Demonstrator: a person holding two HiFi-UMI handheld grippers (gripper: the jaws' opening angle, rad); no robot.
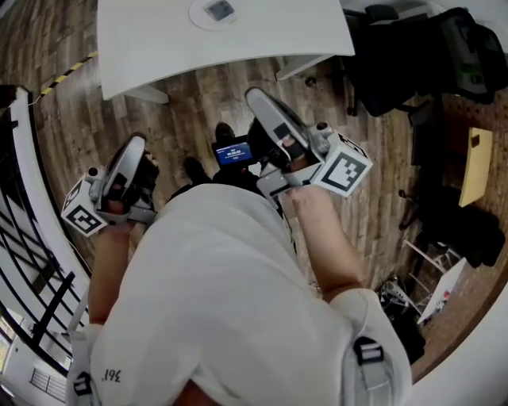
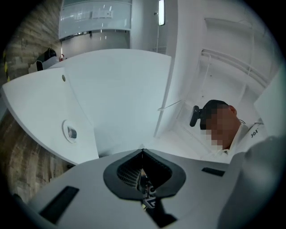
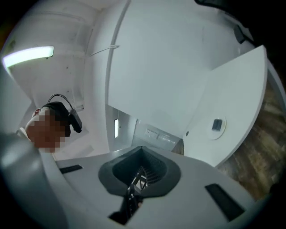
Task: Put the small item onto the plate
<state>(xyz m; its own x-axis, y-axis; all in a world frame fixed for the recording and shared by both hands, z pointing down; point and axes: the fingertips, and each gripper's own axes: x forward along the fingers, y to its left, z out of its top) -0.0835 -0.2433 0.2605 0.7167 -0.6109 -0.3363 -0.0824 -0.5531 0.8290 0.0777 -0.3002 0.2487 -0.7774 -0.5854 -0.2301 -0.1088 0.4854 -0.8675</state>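
Note:
I see no plate and no small loose item. A white table (image 1: 159,47) stands ahead, with a round white disc holding a small dark square (image 1: 218,11), also seen as the disc (image 2: 70,132) and the disc (image 3: 217,125). The person holds both grippers up near the chest, away from the table. My left gripper (image 1: 135,144) is at the left, its jaws meeting in a line with nothing between them (image 2: 143,152). My right gripper (image 1: 255,97) is raised at the centre, jaws closed together and empty (image 3: 142,150).
A small lit screen (image 1: 232,152) sits between the grippers, over a wooden floor (image 1: 198,103). Black chairs (image 1: 397,55) stand at the upper right beside a yellow board (image 1: 475,162). A dark railing (image 1: 24,262) runs along the left. Bags and clutter (image 1: 413,305) lie at the lower right.

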